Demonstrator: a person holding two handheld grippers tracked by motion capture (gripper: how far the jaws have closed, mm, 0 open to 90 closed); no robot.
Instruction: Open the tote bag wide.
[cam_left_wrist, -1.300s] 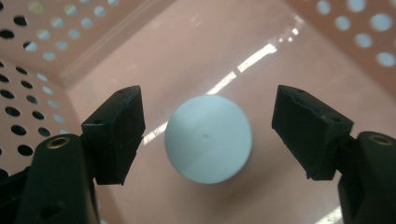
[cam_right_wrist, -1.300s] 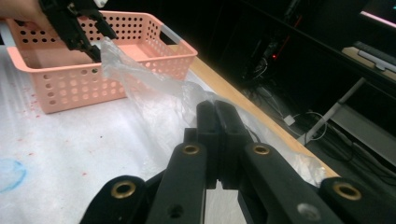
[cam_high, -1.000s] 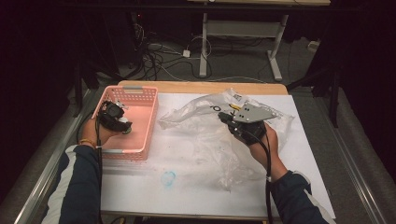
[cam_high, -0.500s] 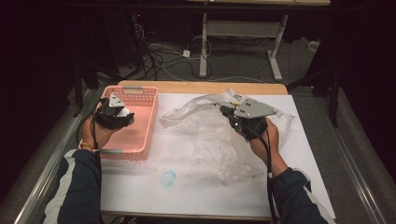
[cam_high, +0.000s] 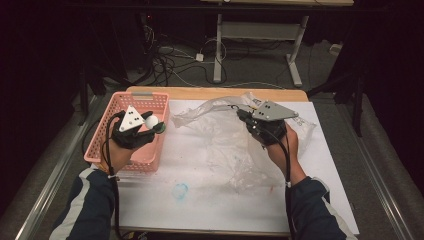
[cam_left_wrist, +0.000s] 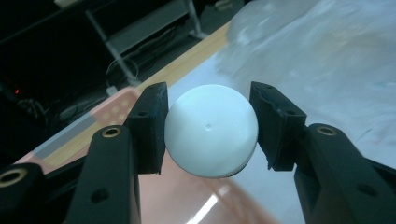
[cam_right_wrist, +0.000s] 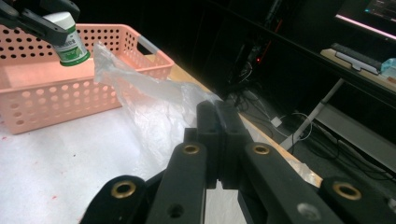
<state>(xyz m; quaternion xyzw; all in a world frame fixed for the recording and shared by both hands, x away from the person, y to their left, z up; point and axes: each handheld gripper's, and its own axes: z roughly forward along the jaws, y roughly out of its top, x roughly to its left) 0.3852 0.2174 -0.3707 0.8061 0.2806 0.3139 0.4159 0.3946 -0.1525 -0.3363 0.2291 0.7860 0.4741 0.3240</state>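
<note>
Your left tongs (cam_left_wrist: 210, 135) clamp the white-capped bottle (cam_left_wrist: 211, 136) over the right edge of the pink basket (cam_high: 111, 131) — your right tongs (cam_right_wrist: 219, 140) are pinched together on the clear bag (cam_high: 220, 132), mid-worktop.

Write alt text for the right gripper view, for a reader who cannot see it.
The right gripper has its black jaws shut on a clear plastic bag lying on the white table. Farther off, the left gripper holds a white-capped bottle with a green label above a pink basket.
</note>
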